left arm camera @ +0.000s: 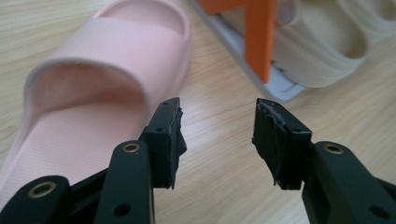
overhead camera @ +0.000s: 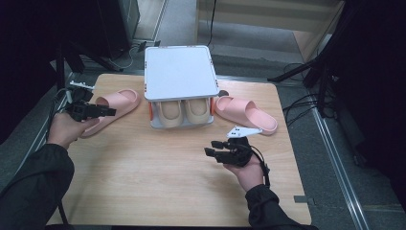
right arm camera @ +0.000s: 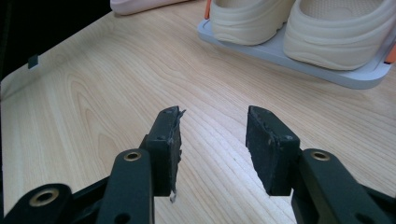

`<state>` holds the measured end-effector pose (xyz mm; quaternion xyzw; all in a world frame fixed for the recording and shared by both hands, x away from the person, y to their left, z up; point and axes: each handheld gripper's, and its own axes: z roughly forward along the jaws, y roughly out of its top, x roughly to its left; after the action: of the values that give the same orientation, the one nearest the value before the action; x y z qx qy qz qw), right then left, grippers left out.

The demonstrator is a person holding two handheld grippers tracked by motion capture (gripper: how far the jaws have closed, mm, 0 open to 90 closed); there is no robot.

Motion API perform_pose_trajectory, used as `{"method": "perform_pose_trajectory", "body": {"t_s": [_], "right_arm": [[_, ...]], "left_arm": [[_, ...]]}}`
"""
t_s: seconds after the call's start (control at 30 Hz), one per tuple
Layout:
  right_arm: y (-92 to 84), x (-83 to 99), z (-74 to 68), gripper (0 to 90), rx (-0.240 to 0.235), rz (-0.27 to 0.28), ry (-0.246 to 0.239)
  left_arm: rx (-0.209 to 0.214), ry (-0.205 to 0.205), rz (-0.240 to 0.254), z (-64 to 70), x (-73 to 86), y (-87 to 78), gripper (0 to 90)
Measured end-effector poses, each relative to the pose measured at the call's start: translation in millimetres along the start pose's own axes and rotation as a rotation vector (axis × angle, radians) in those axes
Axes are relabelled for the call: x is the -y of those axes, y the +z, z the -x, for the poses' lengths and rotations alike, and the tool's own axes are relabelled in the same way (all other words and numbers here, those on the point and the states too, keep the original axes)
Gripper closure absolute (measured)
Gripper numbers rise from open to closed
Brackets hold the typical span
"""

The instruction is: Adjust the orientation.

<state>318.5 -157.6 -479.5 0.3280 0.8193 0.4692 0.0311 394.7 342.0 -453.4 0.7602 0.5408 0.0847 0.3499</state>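
Two pink slippers lie on the wooden table, one left (overhead camera: 112, 108) of a small shoe rack (overhead camera: 178, 72) and one right (overhead camera: 245, 113) of it. Two cream slippers (overhead camera: 184, 111) stand side by side on the rack's lower shelf. My left gripper (overhead camera: 109, 112) hovers low beside the left pink slipper (left arm camera: 93, 93), jaws open and empty; its near edge lies by the left jaw. My right gripper (overhead camera: 210, 147) is held over bare table in front of the rack, open with nothing between its fingers (right arm camera: 212, 140), pointing toward the cream slippers (right arm camera: 252, 16).
The rack has a white top plate, a grey lower shelf (right arm camera: 327, 70) and orange posts (left arm camera: 259, 32). Bare wood (overhead camera: 143, 177) stretches across the table's front half. Dark stands and cables surround the table on the floor.
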Motion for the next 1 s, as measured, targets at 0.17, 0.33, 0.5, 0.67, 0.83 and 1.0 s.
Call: {"method": "perform_pose_trajectory", "body": {"t_s": [0.17, 0.33, 0.5, 0.67, 0.83, 1.0], "right_arm": [[-2.8, 2.4, 2.4, 55.9, 0.023, 0.003, 0.008], [-7.2, 6.5, 3.1, 55.7, 0.033, 0.001, 0.020], [-13.9, 12.0, 4.9, 55.5, 0.050, 0.004, 0.037], [-18.4, 17.1, 6.3, 55.4, 0.068, -0.004, 0.049], [-20.7, 21.7, 6.2, 55.4, 0.081, -0.013, 0.058], [-18.8, 22.3, 6.6, 56.1, 0.069, -0.017, 0.073]], "left_arm": [[-0.005, -0.026, 0.005, -13.0, -0.4, 10.6, 51.4], [0.007, -0.082, 0.004, -26.9, -1.3, 23.6, 51.6], [-0.016, -0.075, -0.020, -33.0, 1.7, 37.4, 52.0], [-0.033, -0.058, 0.004, -35.2, 2.1, 43.0, 56.9], [-0.016, -0.054, 0.011, -37.4, 3.3, 48.2, 68.0], [-0.023, -0.001, 0.007, -33.0, 2.4, 49.1, 77.2]]}}
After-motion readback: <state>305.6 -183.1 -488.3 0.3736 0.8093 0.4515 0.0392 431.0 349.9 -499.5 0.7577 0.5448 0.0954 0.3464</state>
